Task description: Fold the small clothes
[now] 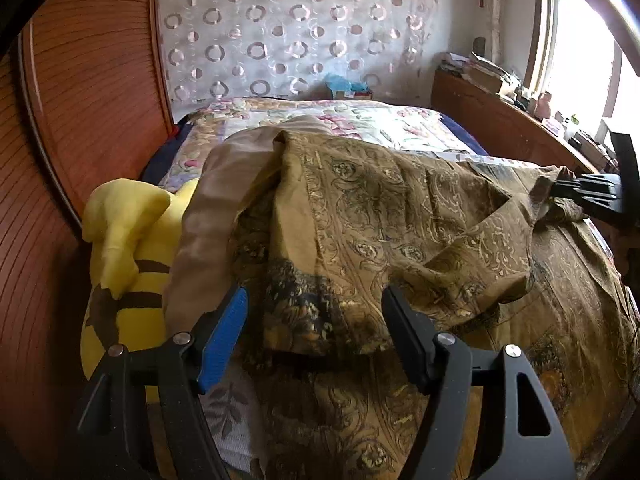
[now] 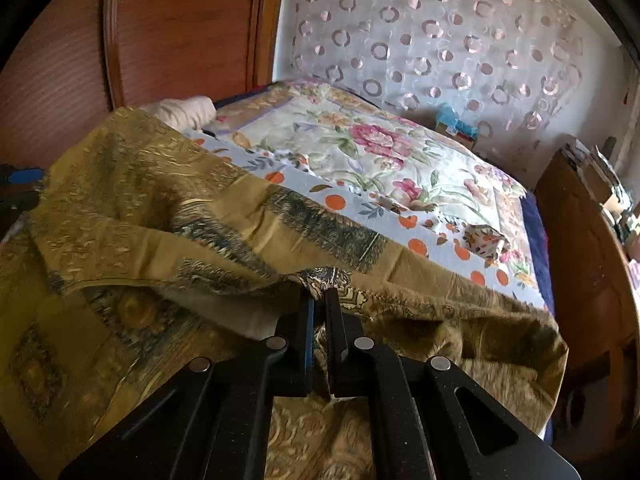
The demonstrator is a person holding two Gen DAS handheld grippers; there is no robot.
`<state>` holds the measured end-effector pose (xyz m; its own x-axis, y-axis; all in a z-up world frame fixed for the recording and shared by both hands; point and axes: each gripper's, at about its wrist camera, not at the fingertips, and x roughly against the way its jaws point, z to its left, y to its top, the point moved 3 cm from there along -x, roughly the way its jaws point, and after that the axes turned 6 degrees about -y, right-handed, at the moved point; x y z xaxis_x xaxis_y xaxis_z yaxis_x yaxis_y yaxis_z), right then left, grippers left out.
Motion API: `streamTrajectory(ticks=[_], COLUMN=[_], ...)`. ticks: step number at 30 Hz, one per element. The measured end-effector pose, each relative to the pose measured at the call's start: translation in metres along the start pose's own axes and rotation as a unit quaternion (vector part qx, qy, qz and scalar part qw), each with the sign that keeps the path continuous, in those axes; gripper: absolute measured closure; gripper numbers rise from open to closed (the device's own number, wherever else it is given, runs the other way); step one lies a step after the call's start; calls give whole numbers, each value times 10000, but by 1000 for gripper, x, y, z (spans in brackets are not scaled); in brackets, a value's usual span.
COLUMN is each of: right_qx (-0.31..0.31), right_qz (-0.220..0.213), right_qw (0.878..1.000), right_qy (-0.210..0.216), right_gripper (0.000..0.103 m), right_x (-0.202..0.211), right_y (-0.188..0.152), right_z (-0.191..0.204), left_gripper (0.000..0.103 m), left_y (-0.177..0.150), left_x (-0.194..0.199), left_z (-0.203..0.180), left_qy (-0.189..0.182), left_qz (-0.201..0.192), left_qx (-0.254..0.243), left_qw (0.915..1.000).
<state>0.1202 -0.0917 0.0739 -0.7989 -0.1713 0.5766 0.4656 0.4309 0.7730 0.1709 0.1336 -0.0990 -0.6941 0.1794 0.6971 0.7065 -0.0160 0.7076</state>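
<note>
Mid-fold: the right gripper (image 2: pixel 318 300) pinches the cloth (image 2: pixel 132 200) at frame centre, while the left gripper (image 1: pixel 314 312), jaws wide, must next grab the lower-centre edge.

Yellow plush toy (image 1: pixel 128 248) w/ brown stripes lies at near left of bed, against wooden headboard (image 1: pixel 92 120). Floral bedspread (image 2: pixel 360 152) covers far part of bed; orange dots along its edge. White pillow (image 2: pixel 184 110) far left by headboard. Sheer curtain (image 1: pixel 288 28) w/ ring pattern hangs at far end. Blue-topped box (image 2: pixel 456 126) sits at far edge by curtain. Wooden cabinet (image 1: pixel 492 108) on right, cluttered w/ papers, next to bright window (image 1: pixel 584 60).
</note>
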Motion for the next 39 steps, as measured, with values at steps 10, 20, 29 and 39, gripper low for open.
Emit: streamTrajectory(ticks=[10,20,29,39], right_qx=[-690,-784,-1371,-1842], right_qz=[-485,-144,-65,634], right_qw=[9962,9964,9894,9781], right_qy=[197,301,-465,-730], right_gripper=[99,69,57,57], right_x=[111,134,116,78], right_y=[-77,-130,-146,-184], right_z=[4,4,-69,-111], left_gripper=[33,33,39,44], left_y=[-11,-15,-12,-20], left_x=[37,27,4,-10], left_z=[-5,-8,-7,7], left_qy=[26,20,79,158], left_qz=[-305,-209,15,268], left_qx=[34,-45,-125,-21], left_qw=[9995,9998,9999,9995])
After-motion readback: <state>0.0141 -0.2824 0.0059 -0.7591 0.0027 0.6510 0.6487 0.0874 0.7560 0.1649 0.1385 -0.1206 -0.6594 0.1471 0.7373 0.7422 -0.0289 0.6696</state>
